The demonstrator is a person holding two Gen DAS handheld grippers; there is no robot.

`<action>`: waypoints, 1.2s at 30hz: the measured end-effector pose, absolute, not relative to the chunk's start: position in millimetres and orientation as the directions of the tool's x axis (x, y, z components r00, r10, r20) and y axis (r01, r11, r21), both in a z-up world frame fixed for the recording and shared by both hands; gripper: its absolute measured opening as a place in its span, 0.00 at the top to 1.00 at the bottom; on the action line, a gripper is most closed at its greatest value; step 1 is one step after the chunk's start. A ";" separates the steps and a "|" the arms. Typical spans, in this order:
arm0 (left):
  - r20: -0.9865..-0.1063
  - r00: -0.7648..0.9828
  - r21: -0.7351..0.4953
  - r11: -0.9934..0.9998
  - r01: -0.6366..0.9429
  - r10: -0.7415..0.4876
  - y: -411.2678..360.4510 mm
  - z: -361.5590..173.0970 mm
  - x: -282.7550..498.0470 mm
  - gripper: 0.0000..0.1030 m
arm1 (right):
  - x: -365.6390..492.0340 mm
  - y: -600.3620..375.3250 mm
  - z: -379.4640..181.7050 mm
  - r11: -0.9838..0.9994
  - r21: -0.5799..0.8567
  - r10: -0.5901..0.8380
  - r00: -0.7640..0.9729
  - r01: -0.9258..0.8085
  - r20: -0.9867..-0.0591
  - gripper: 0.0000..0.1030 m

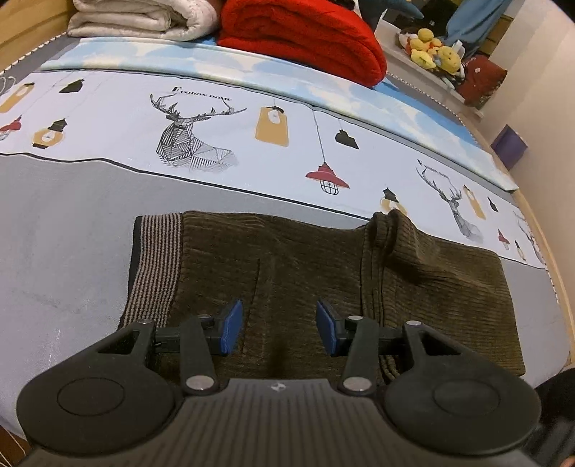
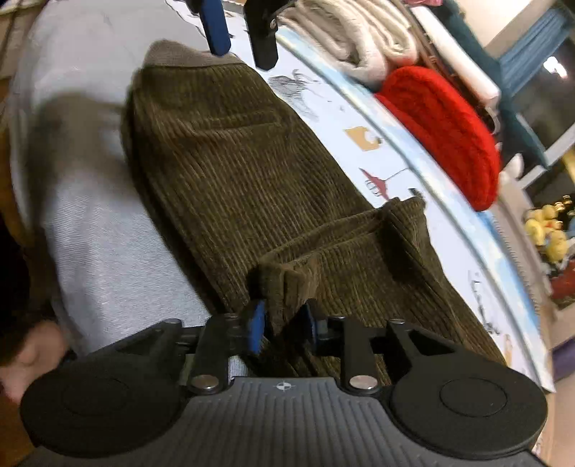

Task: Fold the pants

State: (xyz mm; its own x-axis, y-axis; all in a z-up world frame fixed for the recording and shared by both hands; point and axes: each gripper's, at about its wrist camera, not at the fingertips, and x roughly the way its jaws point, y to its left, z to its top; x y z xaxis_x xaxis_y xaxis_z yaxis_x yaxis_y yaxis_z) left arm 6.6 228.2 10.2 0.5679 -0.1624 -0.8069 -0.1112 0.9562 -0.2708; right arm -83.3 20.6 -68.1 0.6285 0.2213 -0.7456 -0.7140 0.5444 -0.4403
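Right hand-held gripper [image 2: 281, 325] clenched on olive corduroy pants' [image 2: 233, 172] bunched hem, seemingly lifted, left hand-held gripper [image 1: 279, 327] released above them, bed [image 1: 64, 230] beneath

Bed [image 1: 72, 222] covered by grey sheet with printed band of deer and lamps. Wooden bed frame [image 1: 553, 258] along right edge. Folded white quilt [image 1: 143, 18] and red blanket [image 1: 305, 36] at far side. Far right: white shelf [image 1: 424, 68] bearing yellow plush toys [image 1: 435, 52]; cream wall [image 1: 546, 100]; purple box [image 1: 508, 145] on floor.
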 end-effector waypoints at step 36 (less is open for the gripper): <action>-0.861 0.371 -0.267 0.930 0.254 -0.348 85.0 -29.8 44.1 0.50 | -28.4 -155.0 8.4 0.889 -0.028 0.313 0.650 -0.458 -0.692 0.43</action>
State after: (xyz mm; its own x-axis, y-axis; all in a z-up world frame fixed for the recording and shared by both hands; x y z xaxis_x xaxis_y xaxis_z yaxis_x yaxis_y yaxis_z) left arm 44.1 85.0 -29.8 0.3707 -0.3482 -0.8610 0.2541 0.9297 -0.2666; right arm -28.4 -155.0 8.4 0.6502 0.3129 -0.6924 -0.4577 0.8887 -0.0283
